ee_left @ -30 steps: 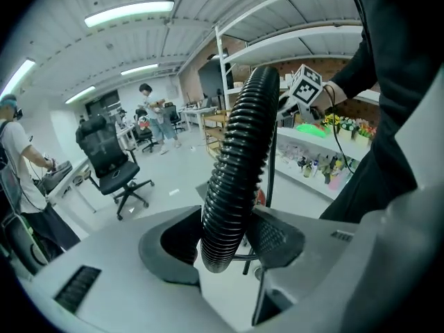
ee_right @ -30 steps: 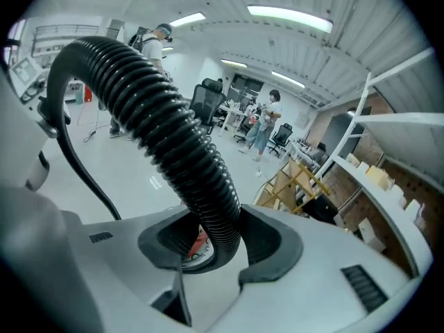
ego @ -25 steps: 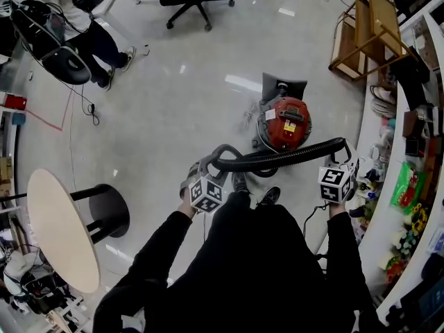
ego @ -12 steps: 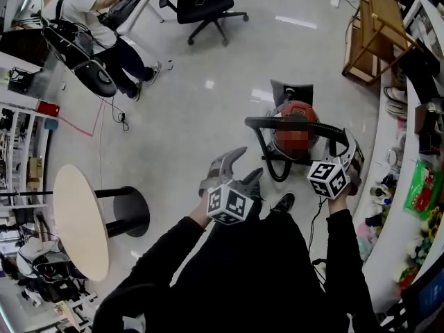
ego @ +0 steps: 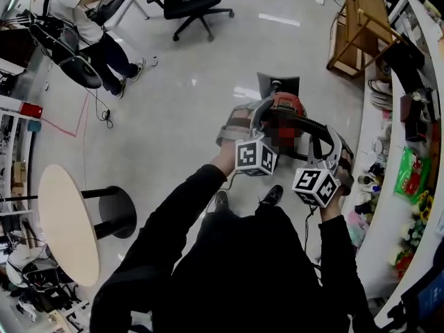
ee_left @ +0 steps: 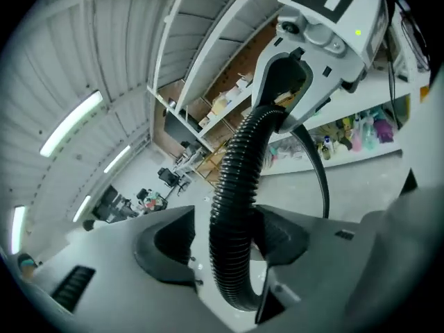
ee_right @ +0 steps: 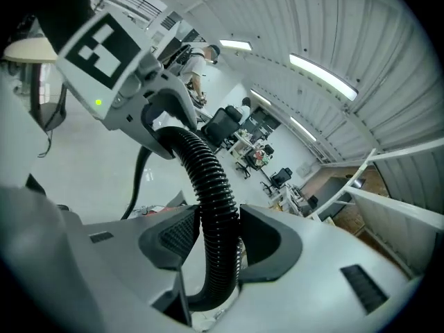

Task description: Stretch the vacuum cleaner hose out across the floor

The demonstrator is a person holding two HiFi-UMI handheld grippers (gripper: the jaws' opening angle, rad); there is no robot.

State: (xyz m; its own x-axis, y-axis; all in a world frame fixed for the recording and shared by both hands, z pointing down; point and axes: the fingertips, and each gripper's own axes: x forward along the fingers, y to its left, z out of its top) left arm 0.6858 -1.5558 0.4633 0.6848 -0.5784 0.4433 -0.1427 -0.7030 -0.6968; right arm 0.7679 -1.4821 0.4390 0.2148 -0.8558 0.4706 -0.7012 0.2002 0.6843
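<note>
The black ribbed vacuum hose (ego: 305,125) arcs above the red vacuum cleaner (ego: 281,103) on the floor. My right gripper (ego: 338,151) is shut on the hose; in the right gripper view both pads (ee_right: 177,238) press the hose (ee_right: 208,179). My left gripper (ego: 243,113) is close beside it, further along the hose. In the left gripper view the hose (ee_left: 239,165) runs between the left gripper's (ee_left: 225,231) jaws. It touches the right pad (ee_left: 277,231) with a gap to the other. Those jaws have just been opening wide, then closing a little.
A black office chair (ego: 191,2) and a seated person (ego: 76,19) are at the far side. A round table (ego: 66,224) stands at the left. A wooden rack (ego: 361,30) and a stocked shelf (ego: 409,179) line the right. A black plate (ego: 277,85) lies behind the vacuum.
My left gripper let go of the hose's left part, opened, rose and moved right, and now straddles the hose near the right gripper. The right gripper lifted the hose.
</note>
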